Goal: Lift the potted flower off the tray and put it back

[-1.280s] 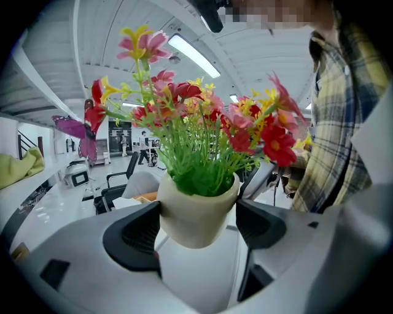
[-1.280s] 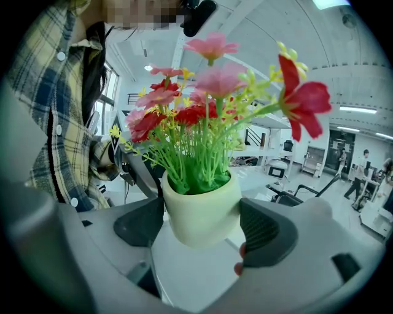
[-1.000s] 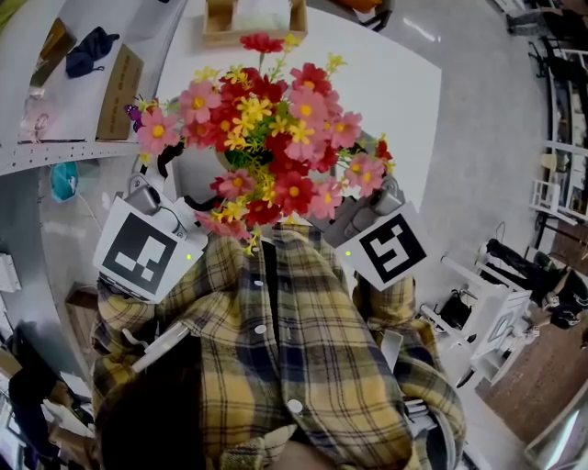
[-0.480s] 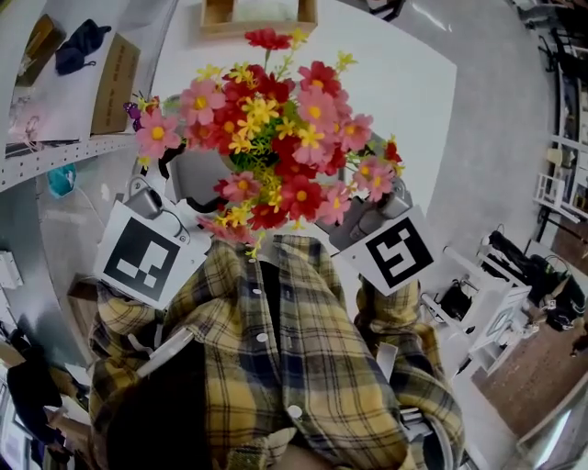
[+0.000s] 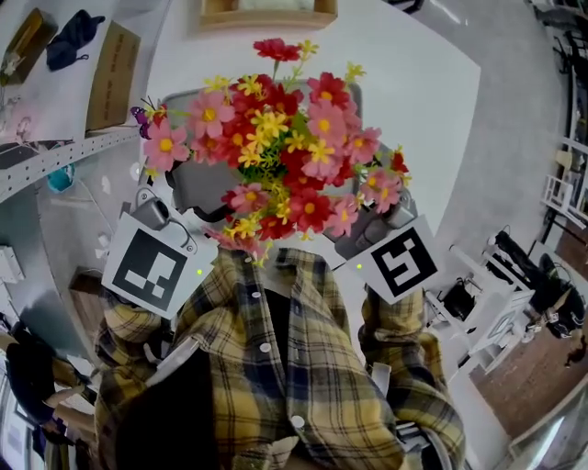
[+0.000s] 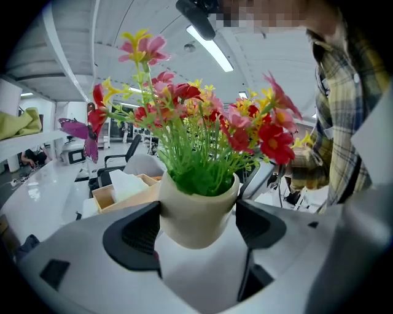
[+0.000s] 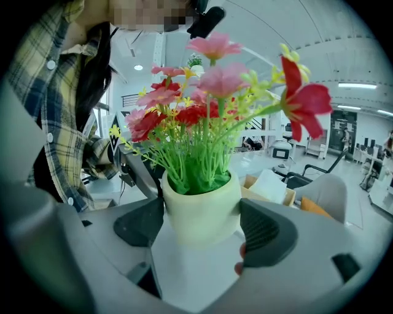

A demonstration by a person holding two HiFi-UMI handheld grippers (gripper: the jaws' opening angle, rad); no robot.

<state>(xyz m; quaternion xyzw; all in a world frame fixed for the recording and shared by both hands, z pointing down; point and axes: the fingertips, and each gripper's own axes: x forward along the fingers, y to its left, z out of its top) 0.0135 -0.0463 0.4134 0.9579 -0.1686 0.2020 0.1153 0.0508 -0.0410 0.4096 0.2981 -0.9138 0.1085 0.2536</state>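
- Well left of the tray (image 5: 186, 182), a perforated rail (image 5: 55, 158) runs across. A cardboard box (image 5: 115, 64) and a dark cloth (image 5: 78, 41) lie beyond it.
- The left gripper (image 6: 196, 228) has its jaws pressed on the cream pot's sides, holding the potted flower (image 5: 276, 156).
- The potted flower hangs over the tray's near edge. In the head view the blooms hide the pot base, so I cannot tell whether it clears the tray.
- A wooden box (image 5: 266, 14) stands past the tray's far edge, with a strip of bare white table (image 5: 413, 101) between.
- The right gripper (image 7: 202, 228) clamps the same pot from the opposite side, both pads on its wall.
- Right of the tray the table is open out to its slanting edge. Beyond that is grey floor (image 5: 514, 110), with a white rack (image 5: 487, 312) farther off.
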